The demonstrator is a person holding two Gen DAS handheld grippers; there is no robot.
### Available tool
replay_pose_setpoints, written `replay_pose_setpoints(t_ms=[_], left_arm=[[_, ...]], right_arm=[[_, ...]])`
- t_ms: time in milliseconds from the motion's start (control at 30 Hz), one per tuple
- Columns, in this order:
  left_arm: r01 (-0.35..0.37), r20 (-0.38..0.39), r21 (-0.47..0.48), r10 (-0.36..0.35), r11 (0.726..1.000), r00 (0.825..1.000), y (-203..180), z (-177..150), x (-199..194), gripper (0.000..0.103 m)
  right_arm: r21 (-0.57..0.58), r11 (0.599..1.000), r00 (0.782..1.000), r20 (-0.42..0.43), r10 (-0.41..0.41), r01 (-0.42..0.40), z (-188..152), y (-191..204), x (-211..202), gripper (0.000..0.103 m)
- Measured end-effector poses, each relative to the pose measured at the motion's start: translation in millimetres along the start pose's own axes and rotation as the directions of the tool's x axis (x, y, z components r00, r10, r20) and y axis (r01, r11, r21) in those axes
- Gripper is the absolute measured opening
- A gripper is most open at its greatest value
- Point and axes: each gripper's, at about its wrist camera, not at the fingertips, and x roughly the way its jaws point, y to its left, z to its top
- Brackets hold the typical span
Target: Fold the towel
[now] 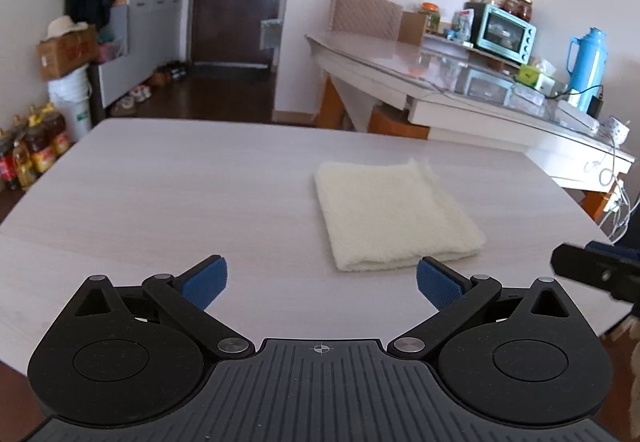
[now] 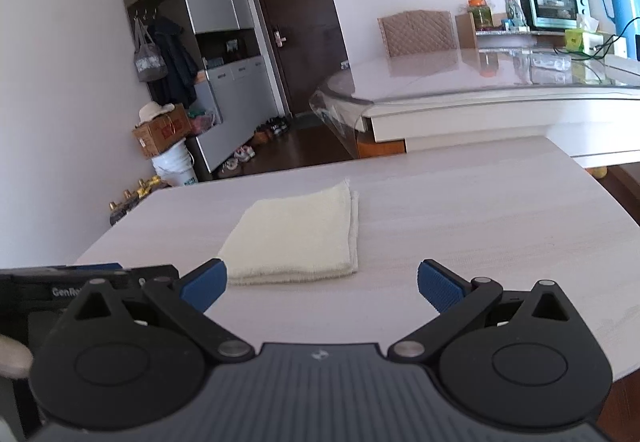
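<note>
Straight ahead in the left wrist view, the cream towel (image 1: 394, 216) lies folded into a thick square on the pale wood-grain table (image 1: 180, 182), its folded edge nearest the camera and loose layered edges at the far right corner. The left gripper (image 1: 322, 280) hangs over the table with its blue-padded jaws spread wide, nothing between them and clear of the cloth. A black piece of the right gripper (image 1: 592, 272) pokes in at the right edge. Behind, a glass-topped table (image 1: 400, 54) carries a mint toaster oven (image 1: 506, 34) and a blue thermos jug (image 1: 588, 62); the red print on the cardboard box (image 1: 66, 54) at left is too blurred to read.

Next, in the right wrist view, the towel (image 2: 296, 234) sits just beyond the left finger of the right gripper (image 2: 322, 282), whose jaws are likewise fully apart and empty. At the left edge, the other gripper's black body shows white lettering, "GenR", cut off by the finger in front.
</note>
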Motion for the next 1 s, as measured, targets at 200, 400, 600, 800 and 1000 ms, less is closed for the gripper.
replay_pose_setpoints(t_ms=[200, 400, 600, 800, 1000], left_arm=[[-0.002, 0.019, 0.024, 0.001, 1.0, 1.0, -7, -3, -8, 0.103], [-0.034, 0.052, 0.04, 0.032, 0.999, 0.998, -11, -3, -14, 0.103], [0.019, 0.075, 0.017, -0.02, 1.0, 0.997, -10, -2, -16, 0.103], [0.004, 0.055, 0.047, -0.006, 0.999, 0.998, -15, -2, -9, 0.103], [-0.003, 0.033, 0.061, 0.001, 0.998, 0.999, -15, -4, -3, 0.103]], right_arm=[[-0.033, 0.999, 1.0, 0.006, -0.027, 0.027, -5, 7, -5, 0.103], [-0.037, 0.999, 1.0, 0.008, -0.03, 0.03, -8, 9, -12, 0.103], [-0.069, 0.997, 0.999, 0.008, -0.035, 0.035, -7, 16, -13, 0.103], [-0.117, 0.992, 0.999, -0.016, -0.042, 0.04, -8, 22, -7, 0.103], [-0.127, 0.991, 0.998, -0.03, -0.054, 0.05, -9, 25, -2, 0.103]])
